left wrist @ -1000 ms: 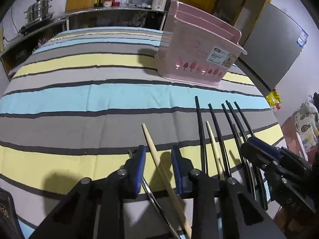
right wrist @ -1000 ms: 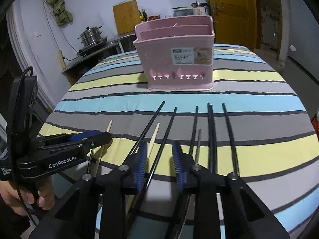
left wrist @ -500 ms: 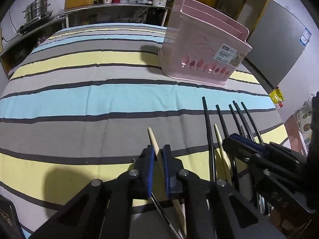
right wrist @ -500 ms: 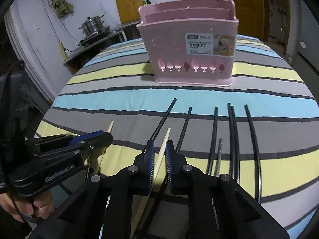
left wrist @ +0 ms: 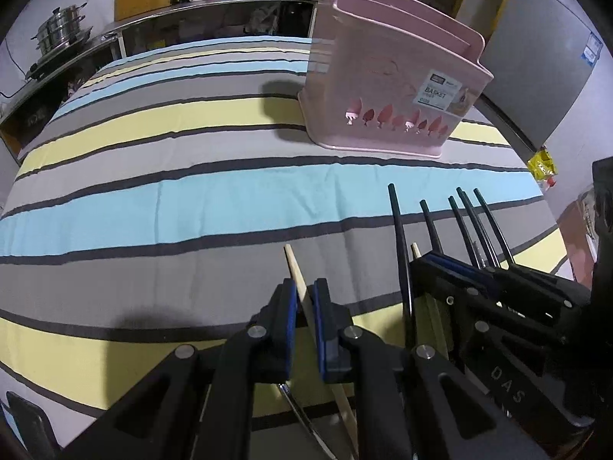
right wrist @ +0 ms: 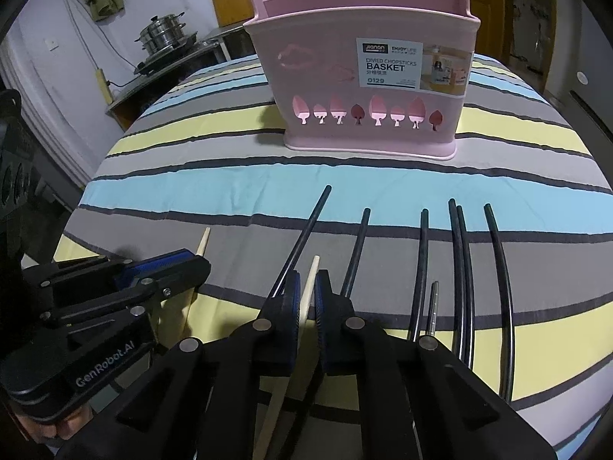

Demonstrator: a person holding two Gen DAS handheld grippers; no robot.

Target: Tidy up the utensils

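The left gripper (left wrist: 305,303) pinches one pale wooden chopstick (left wrist: 295,270) between its blue pads. The right gripper (right wrist: 306,299) is closing on another pale wooden chopstick (right wrist: 311,278) – both sticks lie on the striped tablecloth (right wrist: 230,191), with long black chopsticks (right wrist: 459,260) to their right. The pink plastic chopstick basket (right wrist: 364,76) stands at the far side.

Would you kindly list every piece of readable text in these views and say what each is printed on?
"DIVIED CHOPSTICKS BASKET": label on the pink basket.
"0129": same label.
"ENJOY LIFE": label's top strip; the logo beside it is too small to read.
"GenRobot.AI": body of the left gripper.
"DAS": body of the right gripper, possibly partial.
Blue sticker on the grey panel: unreadable.
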